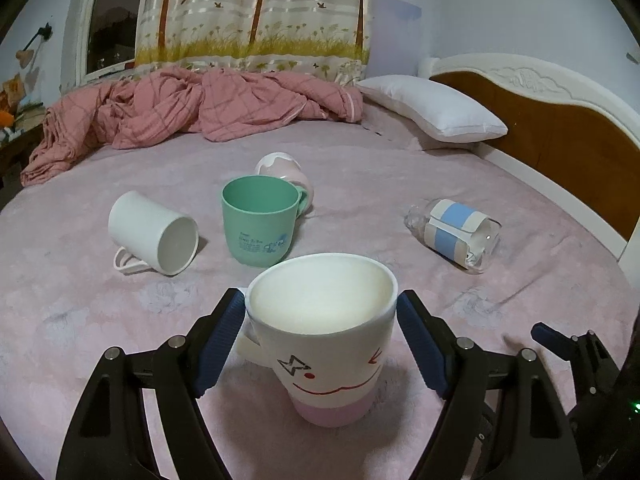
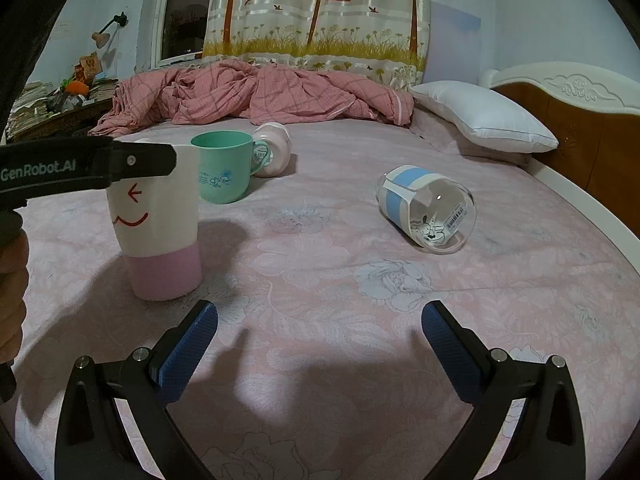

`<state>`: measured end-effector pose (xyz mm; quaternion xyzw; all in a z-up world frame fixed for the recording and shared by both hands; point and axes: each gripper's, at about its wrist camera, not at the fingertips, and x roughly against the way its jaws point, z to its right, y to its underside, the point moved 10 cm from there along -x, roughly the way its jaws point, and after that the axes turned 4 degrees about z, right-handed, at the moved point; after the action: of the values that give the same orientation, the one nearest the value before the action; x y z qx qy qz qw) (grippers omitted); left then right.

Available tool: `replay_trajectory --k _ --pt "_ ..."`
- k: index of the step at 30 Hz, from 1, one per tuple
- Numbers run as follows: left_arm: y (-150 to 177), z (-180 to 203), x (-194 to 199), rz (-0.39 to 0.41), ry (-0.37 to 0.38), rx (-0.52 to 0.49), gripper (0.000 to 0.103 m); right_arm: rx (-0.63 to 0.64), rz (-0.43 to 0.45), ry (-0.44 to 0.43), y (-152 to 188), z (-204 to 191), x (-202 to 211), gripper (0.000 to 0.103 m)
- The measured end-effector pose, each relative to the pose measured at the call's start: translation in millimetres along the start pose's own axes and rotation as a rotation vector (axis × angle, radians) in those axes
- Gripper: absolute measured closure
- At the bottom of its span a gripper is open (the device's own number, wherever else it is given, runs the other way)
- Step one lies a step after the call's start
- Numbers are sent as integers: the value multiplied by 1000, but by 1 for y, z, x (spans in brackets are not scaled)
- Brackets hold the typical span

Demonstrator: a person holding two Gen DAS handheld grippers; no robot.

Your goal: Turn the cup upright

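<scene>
A white-and-pink smiley-face cup (image 1: 328, 336) stands upright on the bed between my left gripper's (image 1: 320, 316) blue pads. The jaws flank it near the rim with a small gap on each side, so the gripper is open. The same cup (image 2: 156, 224) shows in the right wrist view at left, with the left gripper across its top. My right gripper (image 2: 320, 332) is open and empty over bare sheet. A white mug (image 1: 154, 232), a clear glass with a blue band (image 1: 454, 234) (image 2: 428, 208) and a pink cup (image 1: 282, 168) (image 2: 274, 152) lie on their sides. A green mug (image 1: 260, 220) (image 2: 224, 170) stands upright.
The pink floral bedsheet (image 2: 340, 280) carries everything. A crumpled pink quilt (image 1: 180, 108) lies at the far side, a white pillow (image 1: 432, 108) and wooden headboard (image 1: 560, 128) to the right. A cluttered desk (image 2: 52, 104) stands far left.
</scene>
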<state>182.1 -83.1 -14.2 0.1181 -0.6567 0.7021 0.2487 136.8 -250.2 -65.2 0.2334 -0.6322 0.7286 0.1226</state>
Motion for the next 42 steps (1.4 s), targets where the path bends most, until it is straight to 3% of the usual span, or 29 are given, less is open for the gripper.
replay_trajectory --k 5,7,10,11,18,26,33,37,42 --pt "4 1 1 -22 -11 -30 18 0 0 1 0 0 0 0" --pt "12 2 -6 -73 -13 -44 15 -1 0 1 0 0 0 0" --pt "21 0 -16 -119 -11 -20 18 -1 0 0 0 0 0 0" --pt "20 1 -15 -110 6 -6 25 -2 0 0 0 0 0 0" --pt "3 -1 -9 -1 -18 -3 25 0 1 0 0 0 0 0" --pt "20 1 -25 -55 21 -23 25 -2 -2 -1 0 1 -1 0" --pt "9 -2 5 44 33 -35 0 -2 -4 -2 2 1 -2 0" --pt "11 -11 26 75 52 -15 0 5 -11 -40 4 -4 -4 0" --pt "26 -34 49 118 -15 -37 0 12 -6 -56 7 -8 -3 0"
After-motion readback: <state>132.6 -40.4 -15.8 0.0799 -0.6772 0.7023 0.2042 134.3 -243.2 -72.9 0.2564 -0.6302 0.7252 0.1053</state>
